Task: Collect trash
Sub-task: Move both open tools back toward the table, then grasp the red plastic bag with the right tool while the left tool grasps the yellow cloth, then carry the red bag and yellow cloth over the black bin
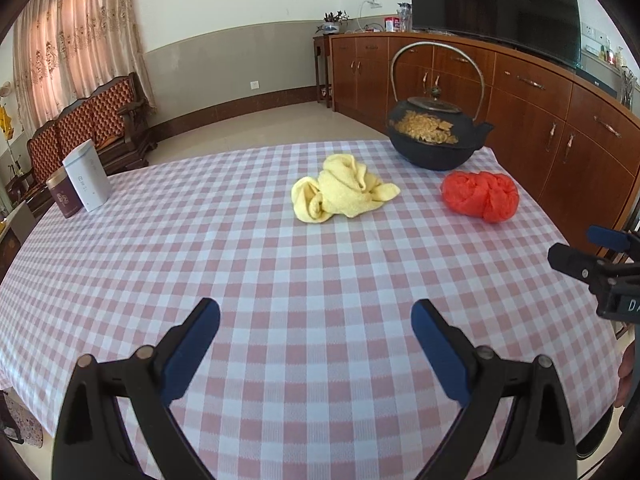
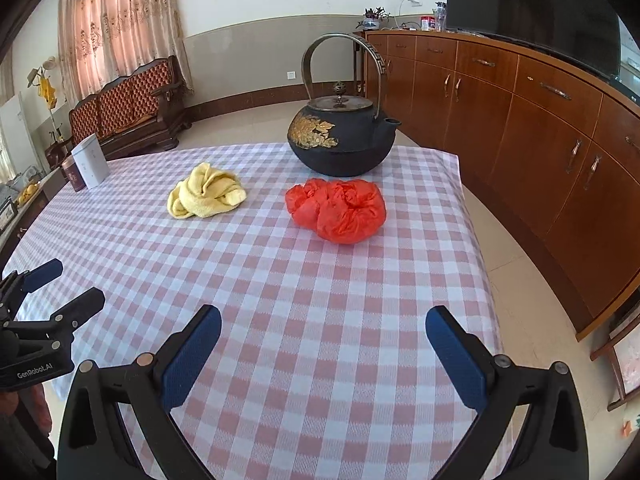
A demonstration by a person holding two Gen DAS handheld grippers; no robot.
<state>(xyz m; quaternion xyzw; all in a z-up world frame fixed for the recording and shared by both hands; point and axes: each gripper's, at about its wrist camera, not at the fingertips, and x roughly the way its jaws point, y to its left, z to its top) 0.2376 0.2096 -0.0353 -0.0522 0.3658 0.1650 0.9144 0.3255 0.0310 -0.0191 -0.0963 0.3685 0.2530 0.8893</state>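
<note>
A crumpled red plastic bag (image 1: 481, 195) (image 2: 338, 210) lies on the pink checked tablecloth (image 1: 280, 272) (image 2: 280, 280), in front of the teapot. A crumpled yellow cloth (image 1: 344, 194) (image 2: 206, 196) lies to its left. My left gripper (image 1: 316, 320) is open and empty, above the table's near part, well short of the cloth. My right gripper (image 2: 324, 324) is open and empty, short of the red bag. Each gripper shows in the other's view: the right one at the right edge (image 1: 588, 252), the left one at the left edge (image 2: 66, 286).
A black iron teapot (image 1: 436, 136) (image 2: 344, 140) with gold flowers stands at the table's far side. A white box (image 1: 88, 176) (image 2: 91, 164) and a dark red tin (image 1: 64, 198) stand at the far left. Wooden cabinets (image 2: 540, 120) run along the right.
</note>
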